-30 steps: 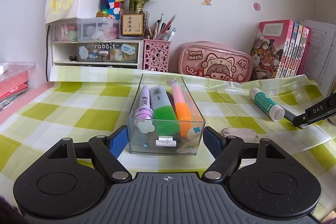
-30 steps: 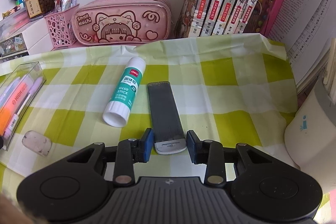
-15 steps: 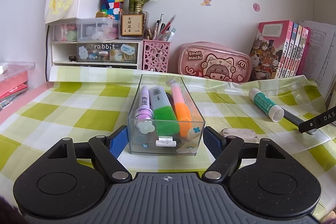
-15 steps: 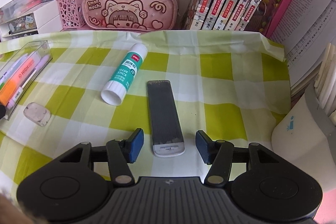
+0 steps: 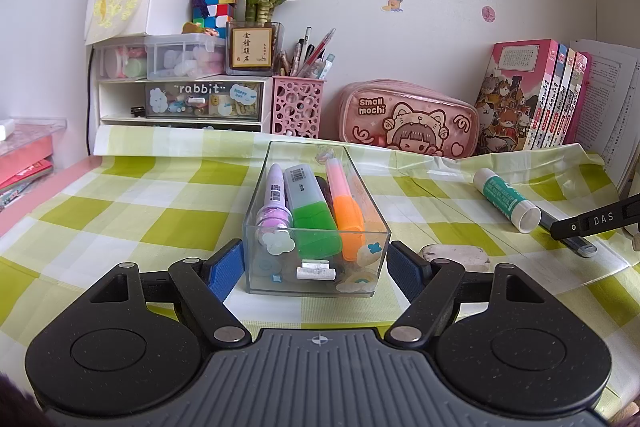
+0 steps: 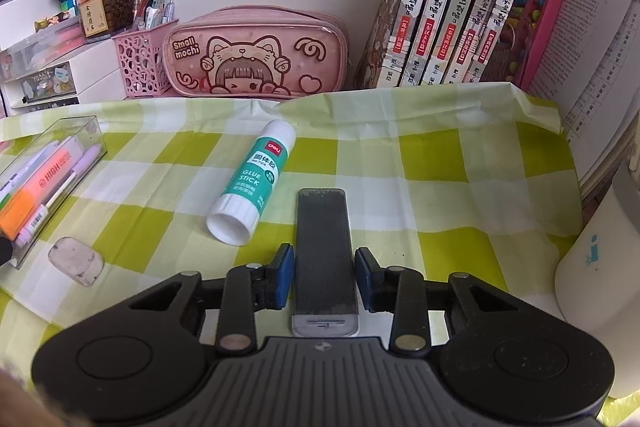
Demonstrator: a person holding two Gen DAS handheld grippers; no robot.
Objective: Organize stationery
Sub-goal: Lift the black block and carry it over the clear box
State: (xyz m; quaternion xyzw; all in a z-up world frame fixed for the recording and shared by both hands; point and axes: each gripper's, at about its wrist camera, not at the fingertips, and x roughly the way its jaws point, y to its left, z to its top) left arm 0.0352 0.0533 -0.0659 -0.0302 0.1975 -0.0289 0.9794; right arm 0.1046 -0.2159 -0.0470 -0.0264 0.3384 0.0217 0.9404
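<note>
My left gripper is shut on the near end of a clear plastic box, its blue pads against both side walls. Purple, green and orange highlighters lie inside. On the checked cloth, my right gripper straddles a flat dark grey case. Its jaws are closing, and the pads meet the case's long sides. A white and green glue stick lies just left of the case. A worn eraser rests between the glue stick and the box.
A pink pencil pouch, a pink pen holder and a row of books line the back wall. A white drawer unit stands at the back left. A white tub and stacked papers crowd the right edge.
The right jaws spread wide off the grey case half a second ago and have since narrowed onto its sides, further along it. The left gripper and the box have not moved.
</note>
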